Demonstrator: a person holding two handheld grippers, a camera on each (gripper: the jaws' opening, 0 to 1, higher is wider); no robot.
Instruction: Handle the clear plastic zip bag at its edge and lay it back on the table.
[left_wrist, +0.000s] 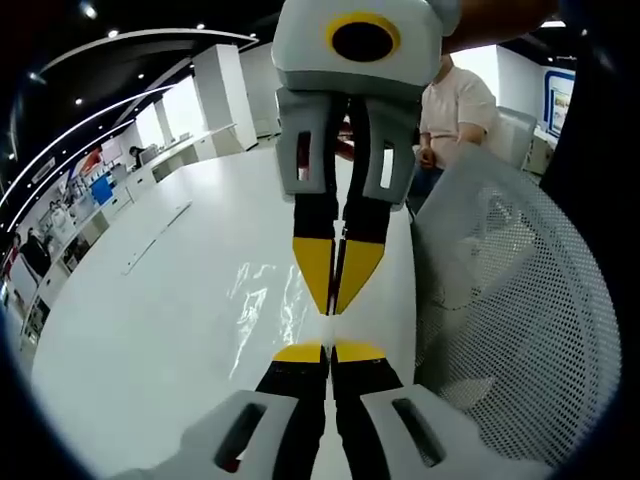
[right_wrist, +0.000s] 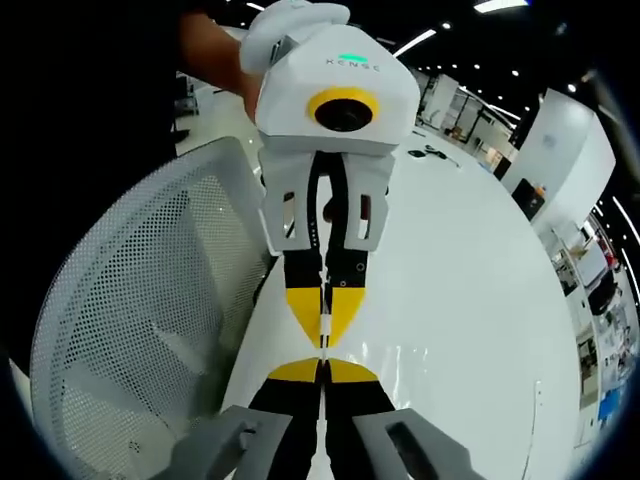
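The clear plastic zip bag (left_wrist: 262, 300) hangs over the white table (left_wrist: 150, 330), showing mostly as glints and wrinkles. Its thin edge (left_wrist: 331, 326) runs straight between the two grippers. My left gripper (left_wrist: 328, 348) rises from the bottom of the left gripper view, its yellow-tipped jaws shut on that edge. Facing it tip to tip from above, my right gripper (left_wrist: 336, 300) is shut on the same edge. In the right gripper view the right gripper (right_wrist: 322, 366) is at the bottom, with the left gripper (right_wrist: 323, 335) opposite and the bag edge (right_wrist: 323, 322) pinched between them.
A white mesh chair back (left_wrist: 520, 300) stands close beside the table edge, also seen as the mesh chair back (right_wrist: 140, 300) in the right gripper view. A seated person in a pale shirt (left_wrist: 455, 105) is at the far end. Small items (right_wrist: 435, 152) lie far off on the table.
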